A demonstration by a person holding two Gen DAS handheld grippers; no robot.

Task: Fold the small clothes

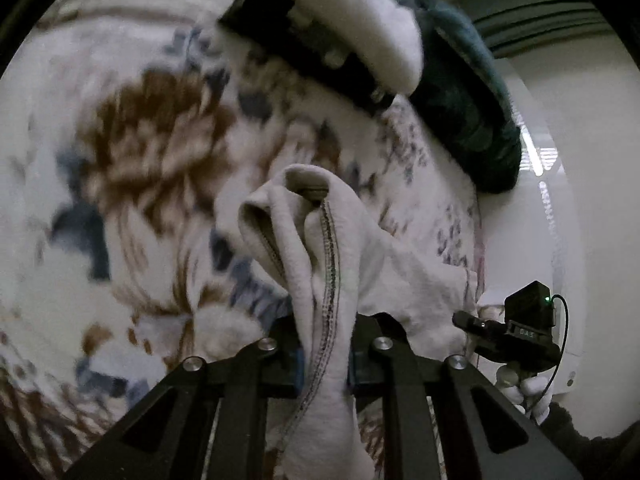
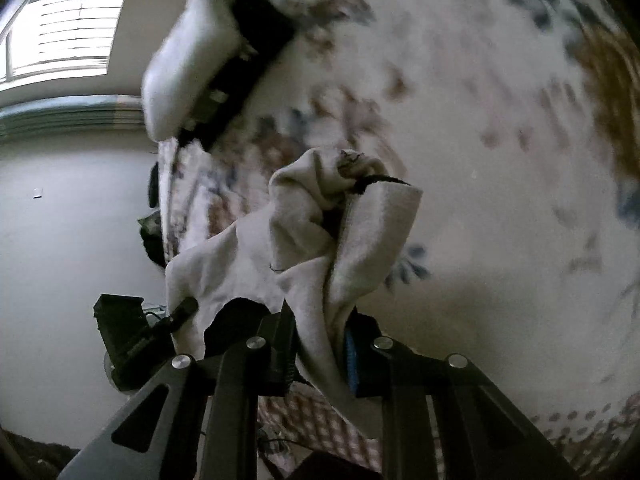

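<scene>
A small pale grey garment (image 1: pixel 316 248) with a dark stitched seam hangs bunched between my two grippers, lifted above a floral blanket (image 1: pixel 132 152). My left gripper (image 1: pixel 322 364) is shut on one end of it. My right gripper (image 2: pixel 320 356) is shut on the other end of the same garment (image 2: pixel 320 232). The right gripper also shows at the lower right of the left wrist view (image 1: pixel 508 332), and the left gripper at the lower left of the right wrist view (image 2: pixel 136 332). The cloth between them sags in folds.
A stack of folded clothes, white over black (image 1: pixel 352 28) (image 2: pixel 208 68), lies on the blanket at the far side, beside a dark green item (image 1: pixel 468 108). A white wall (image 2: pixel 60 240) and a window (image 2: pixel 68 28) lie beyond the bed edge.
</scene>
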